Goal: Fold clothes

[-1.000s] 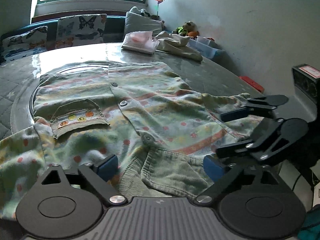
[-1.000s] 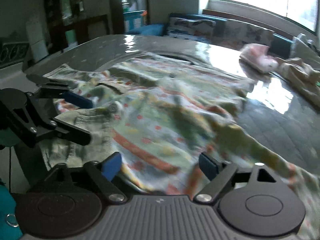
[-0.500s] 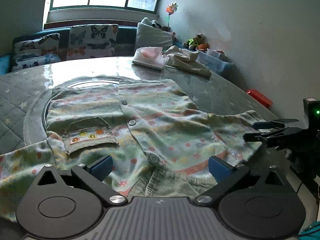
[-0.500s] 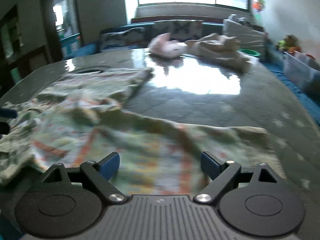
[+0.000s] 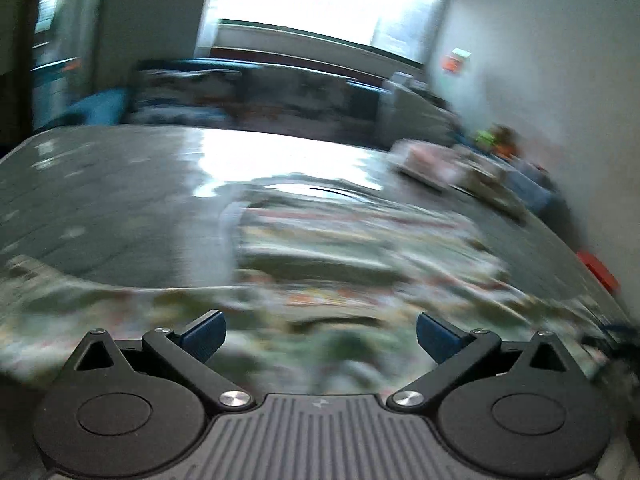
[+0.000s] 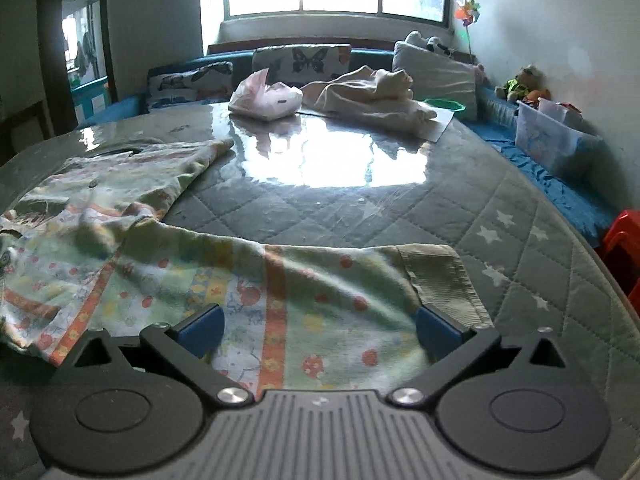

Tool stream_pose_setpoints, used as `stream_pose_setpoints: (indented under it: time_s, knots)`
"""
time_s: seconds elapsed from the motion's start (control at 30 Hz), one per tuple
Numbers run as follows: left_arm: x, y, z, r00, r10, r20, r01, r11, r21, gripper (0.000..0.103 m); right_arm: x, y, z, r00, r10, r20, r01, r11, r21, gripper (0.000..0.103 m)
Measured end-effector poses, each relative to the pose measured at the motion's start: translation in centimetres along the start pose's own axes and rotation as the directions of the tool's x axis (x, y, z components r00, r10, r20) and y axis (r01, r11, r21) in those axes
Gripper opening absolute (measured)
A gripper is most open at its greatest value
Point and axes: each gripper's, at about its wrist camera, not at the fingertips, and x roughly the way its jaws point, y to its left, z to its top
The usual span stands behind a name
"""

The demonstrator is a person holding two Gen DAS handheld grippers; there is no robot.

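Patterned shirt (image 6: 168, 264) lies spread on the tabletop (image 6: 400, 208), its sleeve in the lower centre between the right claw (image 6: 318, 326) tips. Both claws gape; left claw (image 5: 320, 330) view blurred. Best pinch near the ribbed cuff (image 6: 440, 280).

Pale green shirt (image 6: 224, 280) with orange stripes and red dots, grey quilted table cover (image 6: 500, 216) with white stars
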Motion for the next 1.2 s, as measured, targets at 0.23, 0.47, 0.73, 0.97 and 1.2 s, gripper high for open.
stream_pose_setpoints:
  time_s: [0.23,0.47,0.73,0.97,1.2]
  knots:
    - [-0.9,7.4,0.7,0.968,0.25,0.01,-0.245,0.957,-0.154,0.103,-0.1,0.0,-0.5,0.999,0.0,0.039,0.0,1.0,0.001,0.103]
    - [-0.8,12.4,1.1,0.926,0.377,-0.023,-0.375,0.911,-0.17,0.103,-0.1,0.1,-0.6,0.999,-0.003,0.047,0.003,1.0,0.001,0.103]
    - [2.1,13.8,1.0,0.893,0.445,-0.066,-0.447,0.894,-0.029,0.103,-0.1,0.1,-0.7,0.999,-0.006,0.049,0.006,1.0,0.002,0.103]
    - [3.4,16.2,2.1,0.886,0.458,-0.068,-0.463,0.883,-0.081,0.103,-0.1,0.1,-0.7,0.999,-0.004,0.052,0.004,1.0,0.004,0.103]
    - [2.4,17.5,2.0,0.86,0.506,-0.056,-0.509,0.849,-0.141,0.103,0.0,0.2,-0.7,0.999,-0.003,0.053,0.003,1.0,0.005,0.103]
